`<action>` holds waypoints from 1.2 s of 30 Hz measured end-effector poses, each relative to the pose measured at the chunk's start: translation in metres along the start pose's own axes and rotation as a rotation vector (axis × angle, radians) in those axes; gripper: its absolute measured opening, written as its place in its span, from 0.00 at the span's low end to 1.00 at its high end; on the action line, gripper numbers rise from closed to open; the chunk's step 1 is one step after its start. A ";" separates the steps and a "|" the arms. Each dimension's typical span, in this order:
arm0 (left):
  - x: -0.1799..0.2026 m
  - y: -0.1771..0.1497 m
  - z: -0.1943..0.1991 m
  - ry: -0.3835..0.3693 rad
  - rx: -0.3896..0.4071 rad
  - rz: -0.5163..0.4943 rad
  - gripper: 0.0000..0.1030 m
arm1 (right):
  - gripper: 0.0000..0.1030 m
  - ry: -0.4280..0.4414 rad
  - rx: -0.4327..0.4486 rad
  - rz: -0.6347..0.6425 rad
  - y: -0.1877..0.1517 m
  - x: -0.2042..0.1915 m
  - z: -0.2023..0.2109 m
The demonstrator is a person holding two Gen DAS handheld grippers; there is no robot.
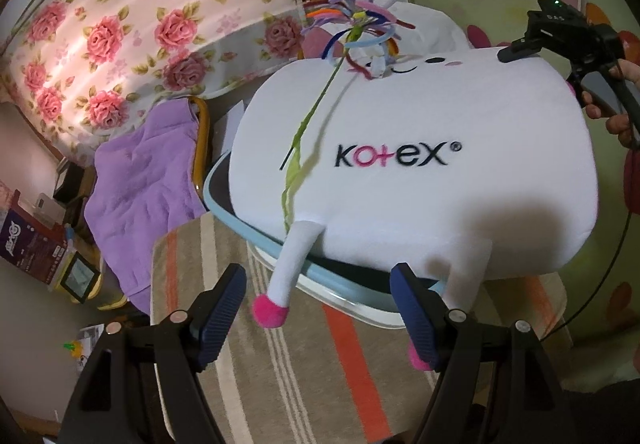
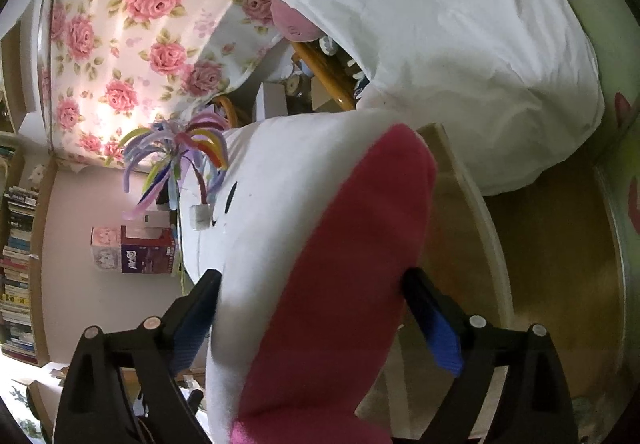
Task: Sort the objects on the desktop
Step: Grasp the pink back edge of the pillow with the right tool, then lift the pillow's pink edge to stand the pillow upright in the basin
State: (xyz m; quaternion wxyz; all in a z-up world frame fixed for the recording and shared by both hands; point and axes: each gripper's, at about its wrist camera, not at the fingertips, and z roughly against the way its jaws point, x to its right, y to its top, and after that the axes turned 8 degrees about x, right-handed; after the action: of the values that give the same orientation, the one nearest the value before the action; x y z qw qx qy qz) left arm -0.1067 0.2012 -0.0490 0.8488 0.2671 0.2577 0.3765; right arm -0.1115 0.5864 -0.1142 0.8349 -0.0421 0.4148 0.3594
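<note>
Pink ear (image 2: 340, 284) of plush (image 1: 412, 164) sits between right gripper (image 2: 316, 312) fingers, apparently clamped. Left gripper (image 1: 320, 296) spread wide, empty, near plush's leg (image 1: 286, 276). Plush lies across blue-rimmed tray (image 1: 240, 220). Step: lifting plush away; next needs a firm pull, minding pipe-cleaner flower (image 1: 352, 24) resting on it.

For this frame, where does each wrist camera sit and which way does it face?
Left wrist: sits behind the open left gripper, looking forward over a striped cloth at the white Kotex plush on a blue-rimmed tray; the person's right hand and the right gripper show at the far right.
Right wrist: sits behind the right gripper, looking along the plush's pink-and-white end lying between its fingers; whether they clamp is unclear.
Shared: the plush, pipe-cleaner bundle, rose-print fabric.
</note>
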 end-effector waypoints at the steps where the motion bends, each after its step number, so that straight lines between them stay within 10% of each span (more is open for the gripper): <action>1: -0.001 0.000 0.000 -0.001 0.000 0.000 0.76 | 0.93 0.007 -0.003 -0.003 0.001 0.002 -0.002; 7: -0.002 -0.003 -0.001 0.010 -0.003 -0.016 0.76 | 0.97 0.129 -0.054 -0.123 -0.001 0.025 -0.027; 18: -0.006 -0.008 -0.002 0.010 -0.005 -0.009 0.76 | 0.84 0.051 0.120 0.028 -0.012 -0.018 -0.003; 36: -0.058 -0.032 0.016 0.025 0.028 0.082 0.76 | 0.72 -0.160 0.385 0.643 -0.046 -0.198 0.027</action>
State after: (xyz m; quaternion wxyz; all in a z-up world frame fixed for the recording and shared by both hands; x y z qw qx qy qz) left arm -0.1140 0.1336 -0.0448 0.8254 0.2847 0.2626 0.4108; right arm -0.1431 0.4502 0.0365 0.7018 0.2759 0.4005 0.5205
